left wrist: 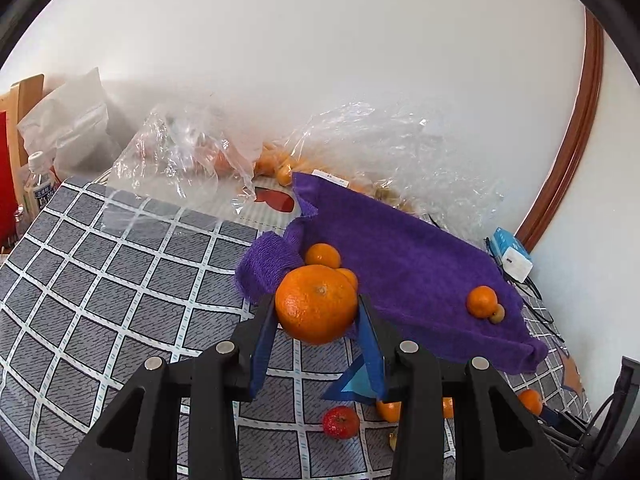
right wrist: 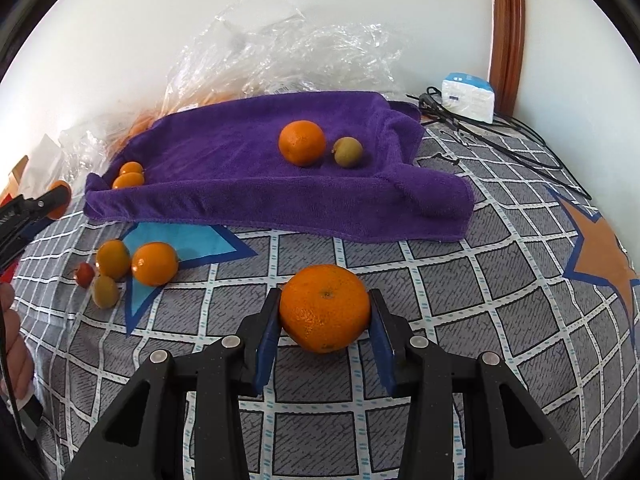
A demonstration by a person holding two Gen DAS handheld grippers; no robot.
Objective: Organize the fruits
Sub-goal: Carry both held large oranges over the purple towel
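One orange [left wrist: 316,303] clamped in the left claw [left wrist: 317,312], another orange [right wrist: 324,307] in the right claw [right wrist: 325,316].

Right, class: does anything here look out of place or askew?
Yes. The purple towel lies rumpled, its edges folded over. Loose fruit, including a small red fruit, sits scattered on the checked cloth beside it, not on the towel.

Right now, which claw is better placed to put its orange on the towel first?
Probably left. The left claw holds its orange right at the towel edge; the right claw holds its own farther back.
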